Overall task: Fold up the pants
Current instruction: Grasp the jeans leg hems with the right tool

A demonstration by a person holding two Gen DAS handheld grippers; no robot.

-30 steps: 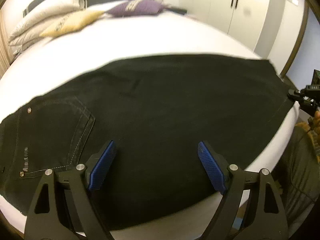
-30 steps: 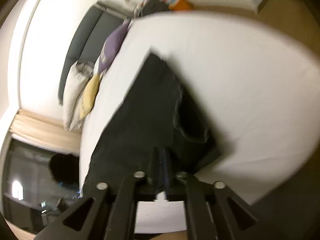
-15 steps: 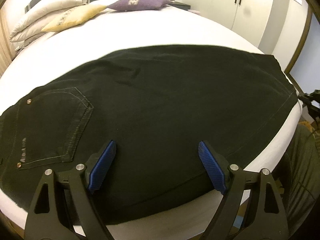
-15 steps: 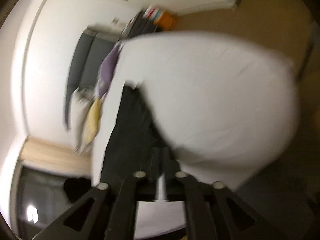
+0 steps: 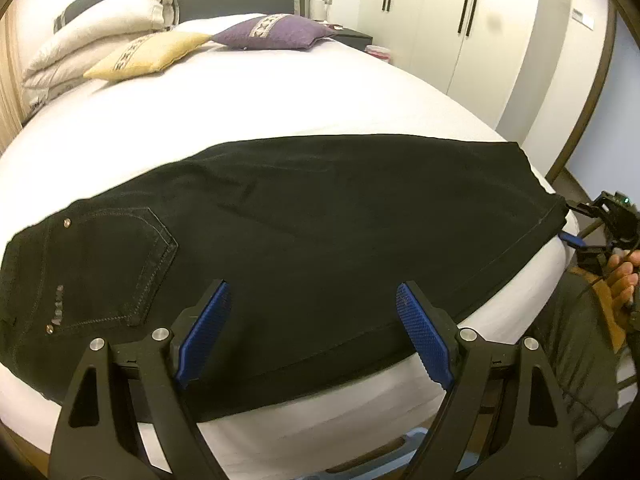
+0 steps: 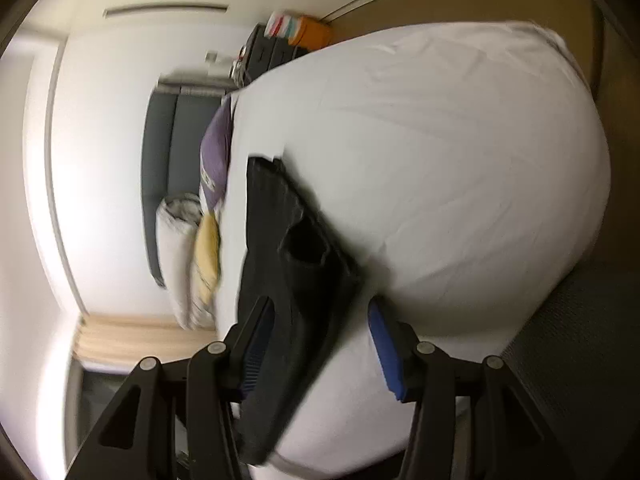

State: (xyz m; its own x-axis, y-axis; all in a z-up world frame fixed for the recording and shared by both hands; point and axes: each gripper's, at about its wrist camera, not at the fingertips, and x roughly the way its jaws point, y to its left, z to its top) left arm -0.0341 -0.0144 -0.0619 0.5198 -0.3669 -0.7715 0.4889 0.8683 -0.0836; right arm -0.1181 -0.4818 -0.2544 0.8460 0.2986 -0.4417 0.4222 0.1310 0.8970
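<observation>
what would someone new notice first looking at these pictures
A pair of black denim pants lies flat along the near edge of a white-sheeted bed, back pocket at the left. A purple cushion and a yellow cushion sit by the headboard. The left gripper hangs open over the pants, while the right gripper is opening around the hem end.

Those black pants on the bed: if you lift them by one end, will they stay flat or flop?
Likely flop: the pants lie limp and follow the bed. Thick seams and a stitched pocket suggest denim, so probably heavyish and not slippery.
</observation>
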